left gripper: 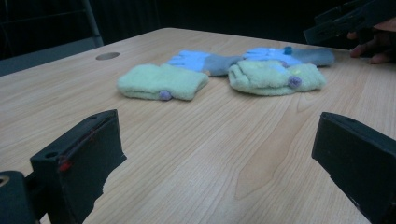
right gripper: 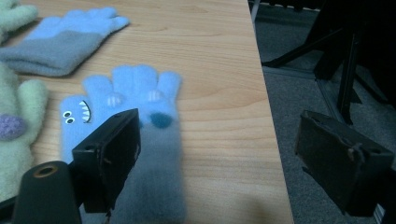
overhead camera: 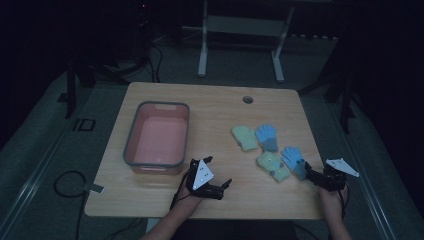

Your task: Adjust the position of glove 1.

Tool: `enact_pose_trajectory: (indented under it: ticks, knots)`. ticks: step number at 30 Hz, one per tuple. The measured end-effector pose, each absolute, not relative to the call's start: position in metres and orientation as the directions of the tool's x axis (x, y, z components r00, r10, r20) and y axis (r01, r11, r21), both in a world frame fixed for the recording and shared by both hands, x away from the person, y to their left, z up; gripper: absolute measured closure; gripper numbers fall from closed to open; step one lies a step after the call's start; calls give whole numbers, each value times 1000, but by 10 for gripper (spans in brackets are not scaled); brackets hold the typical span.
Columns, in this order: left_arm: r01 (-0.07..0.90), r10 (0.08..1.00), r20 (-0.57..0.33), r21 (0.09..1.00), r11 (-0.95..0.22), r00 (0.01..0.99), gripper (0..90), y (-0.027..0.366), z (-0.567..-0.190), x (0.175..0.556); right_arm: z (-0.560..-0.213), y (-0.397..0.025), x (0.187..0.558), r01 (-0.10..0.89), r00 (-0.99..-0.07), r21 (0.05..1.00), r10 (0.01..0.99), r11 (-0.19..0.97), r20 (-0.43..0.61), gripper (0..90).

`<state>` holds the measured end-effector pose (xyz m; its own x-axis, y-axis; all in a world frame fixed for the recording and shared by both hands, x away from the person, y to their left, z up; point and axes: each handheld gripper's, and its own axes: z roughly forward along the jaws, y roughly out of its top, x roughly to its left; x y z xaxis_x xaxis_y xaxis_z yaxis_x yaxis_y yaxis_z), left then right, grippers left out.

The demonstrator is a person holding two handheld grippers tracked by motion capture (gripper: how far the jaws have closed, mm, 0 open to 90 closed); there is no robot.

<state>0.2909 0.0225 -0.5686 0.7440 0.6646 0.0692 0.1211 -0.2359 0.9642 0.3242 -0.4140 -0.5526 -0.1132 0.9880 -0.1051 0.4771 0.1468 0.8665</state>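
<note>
Hovering low at the table edge, the right gripper is held wide open, one finger over the cuff of a blue glove. The left gripper is spread wide too, gloves well beyond its fingers.

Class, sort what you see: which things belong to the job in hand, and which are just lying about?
Job in hand: right gripper; near blue glove; far blue glove; two green gloves; pink tub.
Lying about: table hole; floor cable.

Dim room, grey carpet floor, white-legged desk frame beyond.
</note>
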Motion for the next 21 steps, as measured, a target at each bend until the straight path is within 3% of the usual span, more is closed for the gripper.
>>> enact_pose_trajectory:
  ticks: [21]
  knots:
    - [111, 670, 73, 967, -228, 739, 21, 23, -569, 289, -550, -414, 325, 498, -118, 855, 988, 143, -97, 142]
